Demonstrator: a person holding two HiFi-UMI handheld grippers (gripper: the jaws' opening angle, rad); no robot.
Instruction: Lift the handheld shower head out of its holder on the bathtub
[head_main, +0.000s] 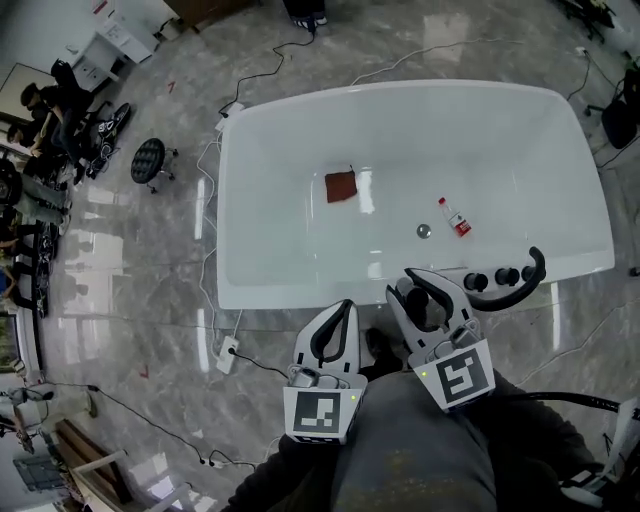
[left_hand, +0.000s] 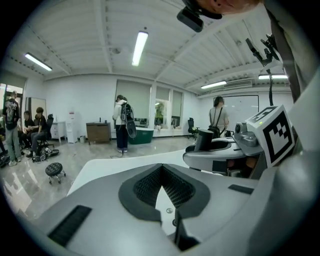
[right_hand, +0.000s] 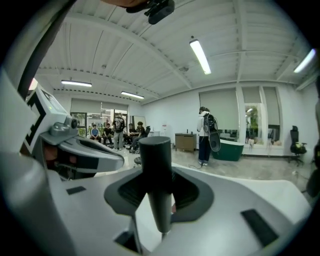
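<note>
Apparently for clean upward pull: right gripper (head_main: 432, 300) fingers clamped round upright handheld shower head (right_hand: 155, 165) handle, lower centre near bathtub (head_main: 560, 130) rim; left gripper (head_main: 338, 318) fingers closed, empty, idle alongside.

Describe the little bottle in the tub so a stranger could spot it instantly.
Look inside the white bathtub, on its floor right of centre. The bottle lies beside the round drain: small, clear, red-labelled, unlike the flat brown cloth farther left.

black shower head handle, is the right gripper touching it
Touching. The right gripper view shows the black cylindrical shower head handle clamped between the right gripper pads, no gap either side.
</note>
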